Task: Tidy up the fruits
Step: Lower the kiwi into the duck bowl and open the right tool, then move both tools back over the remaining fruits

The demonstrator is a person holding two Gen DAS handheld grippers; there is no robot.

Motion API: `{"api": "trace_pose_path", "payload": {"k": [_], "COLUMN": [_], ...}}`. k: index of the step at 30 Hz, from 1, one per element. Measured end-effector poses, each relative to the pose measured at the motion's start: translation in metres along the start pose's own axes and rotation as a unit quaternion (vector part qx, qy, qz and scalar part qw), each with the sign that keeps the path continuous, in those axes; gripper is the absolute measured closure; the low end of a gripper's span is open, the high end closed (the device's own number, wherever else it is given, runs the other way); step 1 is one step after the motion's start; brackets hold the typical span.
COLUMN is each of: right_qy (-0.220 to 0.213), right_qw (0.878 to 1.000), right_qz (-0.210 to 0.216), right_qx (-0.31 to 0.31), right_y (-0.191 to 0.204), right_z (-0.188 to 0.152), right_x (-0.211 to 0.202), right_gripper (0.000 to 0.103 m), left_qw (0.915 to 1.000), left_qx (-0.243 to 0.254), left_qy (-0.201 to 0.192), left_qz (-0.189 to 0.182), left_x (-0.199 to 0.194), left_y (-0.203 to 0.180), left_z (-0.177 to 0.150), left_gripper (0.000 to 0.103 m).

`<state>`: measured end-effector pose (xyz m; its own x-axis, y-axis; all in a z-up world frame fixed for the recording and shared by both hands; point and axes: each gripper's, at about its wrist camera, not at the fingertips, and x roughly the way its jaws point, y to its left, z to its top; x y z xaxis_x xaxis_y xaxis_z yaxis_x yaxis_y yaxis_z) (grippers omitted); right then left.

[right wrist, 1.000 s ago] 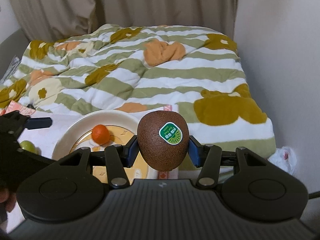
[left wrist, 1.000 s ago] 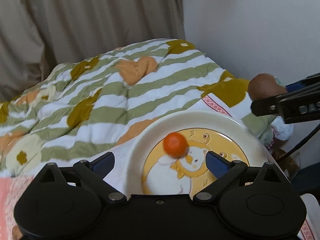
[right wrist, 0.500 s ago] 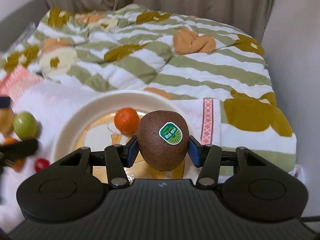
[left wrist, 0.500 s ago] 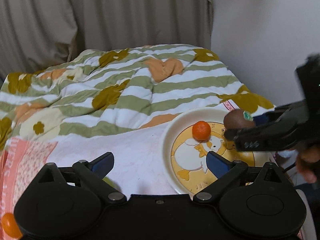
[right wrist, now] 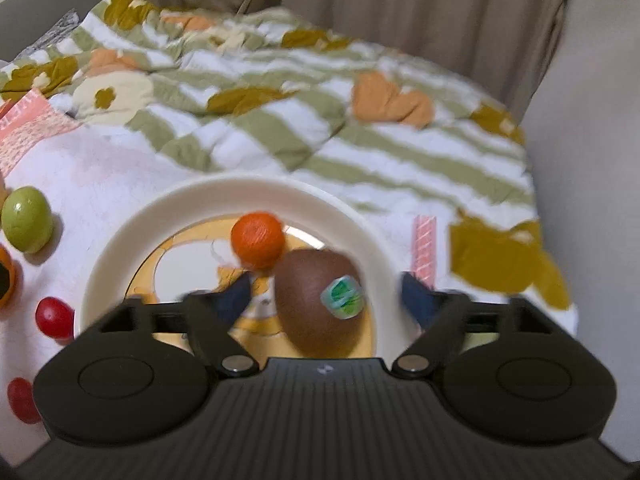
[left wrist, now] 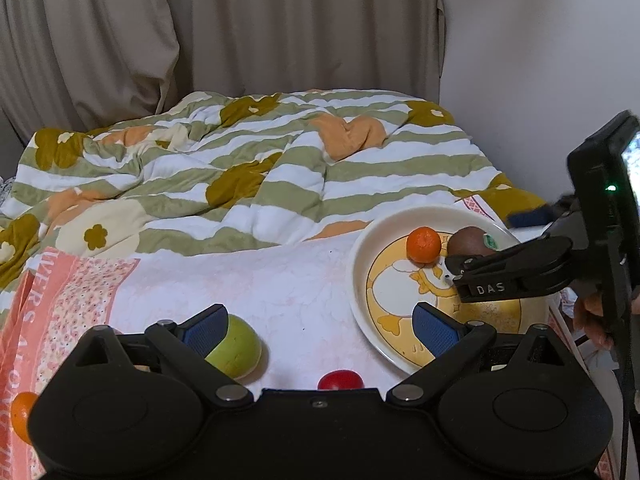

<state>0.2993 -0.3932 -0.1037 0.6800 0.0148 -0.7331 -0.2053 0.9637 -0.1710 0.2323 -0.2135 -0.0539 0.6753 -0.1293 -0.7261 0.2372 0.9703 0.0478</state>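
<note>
The kiwi (right wrist: 316,300) lies in the plate (right wrist: 120,240), just beside the small orange (right wrist: 258,240) and possibly touching it, its green sticker turned toward the right wrist camera. It sits between the fingers of the right gripper (right wrist: 326,294), but neither blue pad presses on it: the jaws have just been opening and now stand wide apart, a clear gap on either side. The picture is blurred there, so I cannot tell whether the fruit has fully settled. Letting go low over the plate makes sense — a round fruit freed close to the surface has little room to roll, and the raised rim should catch it if it does.

From the left wrist view the kiwi (left wrist: 470,240) and orange (left wrist: 424,244) sit at the far side of the plate (left wrist: 360,264), with the right gripper (left wrist: 454,268) reaching in from the right.

The left gripper (left wrist: 320,326) hangs over the white cloth (left wrist: 240,280) with its jaws apart and nothing clamped. A green fruit (left wrist: 236,346) lies right by its left finger, a small red one (left wrist: 340,381) lower down — probably the next candidates, since they lie outside the plate. Beyond stretches the striped blanket (left wrist: 280,168).
</note>
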Motion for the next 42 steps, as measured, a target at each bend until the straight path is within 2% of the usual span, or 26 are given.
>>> {"api": "trace_pose_path", "payload": {"k": [2,10,20,25,35,42], "right_qy": [-0.017,-0.026,-0.052,-0.062,-0.067,-0.058], "right_qw": [1.0,0.999,0.997,0.996,0.994,0.993], "right_qz": [-0.006,0.009,0.009,0.02,0.049,0.044], "right_qx": [-0.006,0.031,0.062,0.056,0.068,0.091], "right_y": [0.0,-0.011,-0.014,-0.003,0.046,0.1], "right_z": [-0.001,-0.001,-0.012,-0.021,-0.038,-0.046], "right_x": [-0.011,-0.054,-0.143,-0.182,-0.228,-0.24], "right_gripper": [0.0,0.0,0.0,0.0,0.0,0.0], "left_qw": [1.0,0.9996,0.9963,0.9934,0.9865,0.9853], "left_qx": [0.0,-0.004,-0.026,-0.046,-0.073,-0.08], "left_qy": [-0.004,-0.027,-0.079,-0.093,-0.101,-0.1], "left_qz": [0.002,0.004,0.021,0.05,0.105,0.113], "left_x": [-0.005,-0.036,-0.11,-0.147,-0.2,-0.21], "left_y": [-0.001,-0.006,-0.01,-0.003,0.052,0.113], "left_z": [-0.001,-0.003,-0.021,-0.04,-0.087,-0.111], "left_gripper": [0.003,0.003,0.002,0.002,0.002,0.002]}}
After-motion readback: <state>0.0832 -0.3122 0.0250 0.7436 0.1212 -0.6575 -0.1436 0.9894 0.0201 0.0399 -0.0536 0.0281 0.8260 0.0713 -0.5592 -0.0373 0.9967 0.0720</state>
